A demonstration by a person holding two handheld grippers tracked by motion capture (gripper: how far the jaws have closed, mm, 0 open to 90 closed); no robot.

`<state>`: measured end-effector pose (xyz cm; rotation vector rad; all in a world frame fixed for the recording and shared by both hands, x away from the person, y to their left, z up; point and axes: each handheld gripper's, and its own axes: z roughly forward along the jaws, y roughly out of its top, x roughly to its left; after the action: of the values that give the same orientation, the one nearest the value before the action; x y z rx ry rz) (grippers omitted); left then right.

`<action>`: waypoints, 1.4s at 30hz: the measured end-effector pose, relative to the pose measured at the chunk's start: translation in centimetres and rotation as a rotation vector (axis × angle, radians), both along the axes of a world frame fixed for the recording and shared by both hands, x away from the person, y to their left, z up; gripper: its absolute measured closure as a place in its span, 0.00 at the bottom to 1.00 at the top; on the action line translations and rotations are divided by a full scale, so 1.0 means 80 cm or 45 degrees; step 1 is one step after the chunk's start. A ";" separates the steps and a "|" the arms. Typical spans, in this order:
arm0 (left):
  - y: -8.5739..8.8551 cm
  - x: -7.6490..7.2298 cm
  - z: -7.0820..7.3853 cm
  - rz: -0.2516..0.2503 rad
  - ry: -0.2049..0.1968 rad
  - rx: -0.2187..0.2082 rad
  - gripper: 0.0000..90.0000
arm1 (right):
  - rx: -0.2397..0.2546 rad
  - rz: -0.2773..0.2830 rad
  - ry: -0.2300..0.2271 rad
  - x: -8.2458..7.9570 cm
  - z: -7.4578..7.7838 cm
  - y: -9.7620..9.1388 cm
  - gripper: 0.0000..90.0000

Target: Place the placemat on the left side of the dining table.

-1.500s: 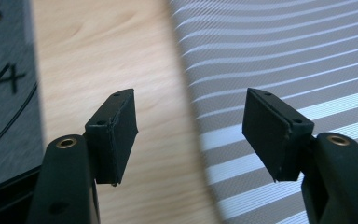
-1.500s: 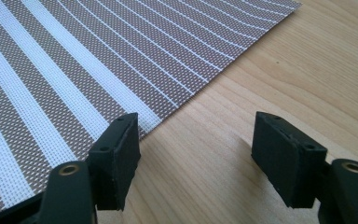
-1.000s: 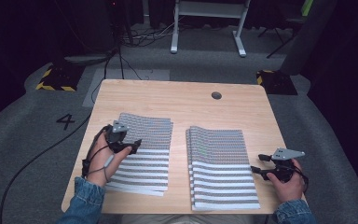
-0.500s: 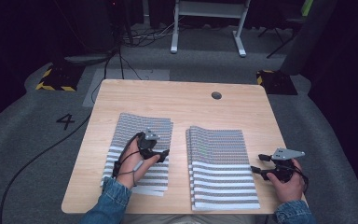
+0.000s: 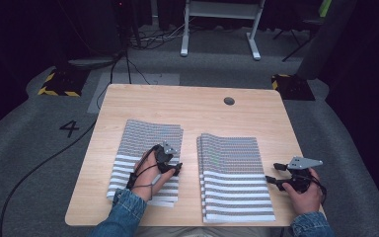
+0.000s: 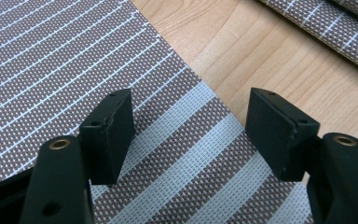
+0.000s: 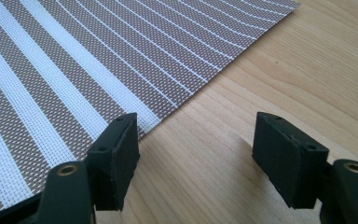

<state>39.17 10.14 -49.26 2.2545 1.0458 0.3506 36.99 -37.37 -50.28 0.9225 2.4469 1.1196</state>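
Clearly the left tongs (image 5: 176,169) hang low over the inner, right-hand edge of the left stack of striped placemats (image 5: 143,148), jaws set wide after easing in a little, nothing between them; the left gripper view shows the woven mat (image 6: 98,70) under one jaw and bare wood under the other. The right tongs (image 5: 272,174) sit just off the right edge of the right stack of placemats (image 5: 234,173), jaws also wide and holding nothing, with the mat's border (image 7: 74,84) beside one jaw. Both stacks lie flat on the tabletop (image 5: 177,101), side by side and apart, long axis running near to far, the broad white bands at the near end. The risk, as I judge it, is a pinch that catches several layers at once, since the stacked edges are fanned and lie close; how many mats each pile holds is hard to count from here. A grip too shallow could also slip off the slick weave.
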 end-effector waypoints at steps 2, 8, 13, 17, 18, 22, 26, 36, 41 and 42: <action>0.005 0.003 0.000 -0.010 -0.020 -0.009 0.39 | 0.000 0.000 0.000 0.000 0.000 0.000 0.35; 0.023 0.009 -0.001 -0.043 -0.004 -0.102 0.52 | 0.005 0.000 -0.001 0.000 0.000 0.000 0.35; 0.028 0.011 0.000 -0.031 -0.035 -0.073 0.69 | 0.000 0.000 0.000 0.000 0.000 0.000 0.35; 0.027 0.006 0.001 -0.048 -0.076 -0.040 0.89 | 0.001 -0.001 0.000 0.000 0.000 0.000 0.35; 0.026 0.004 0.001 -0.072 -0.064 -0.041 0.91 | 0.000 0.000 0.000 0.000 0.000 0.000 0.35; 0.026 -0.009 0.009 -0.143 -0.035 -0.089 0.94 | 0.001 0.000 0.000 0.000 0.000 0.000 0.35; 0.029 -0.020 0.017 -0.201 -0.035 -0.111 0.95 | 0.001 0.000 0.001 0.000 0.000 0.000 0.35; 0.042 -0.042 0.061 -0.237 -0.093 -0.213 0.95 | 0.001 0.000 0.001 0.000 0.000 0.000 0.35; 0.055 -0.046 0.081 -0.221 -0.151 -0.243 0.95 | 0.001 -0.001 0.000 0.000 0.000 0.000 0.35; 0.059 -0.046 0.085 -0.218 -0.169 -0.248 0.95 | 0.002 -0.002 0.000 0.000 0.000 0.000 0.35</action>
<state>35.52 14.87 -42.44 2.0971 0.7776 0.3063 37.00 -37.38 -50.27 0.9245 2.4459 1.1207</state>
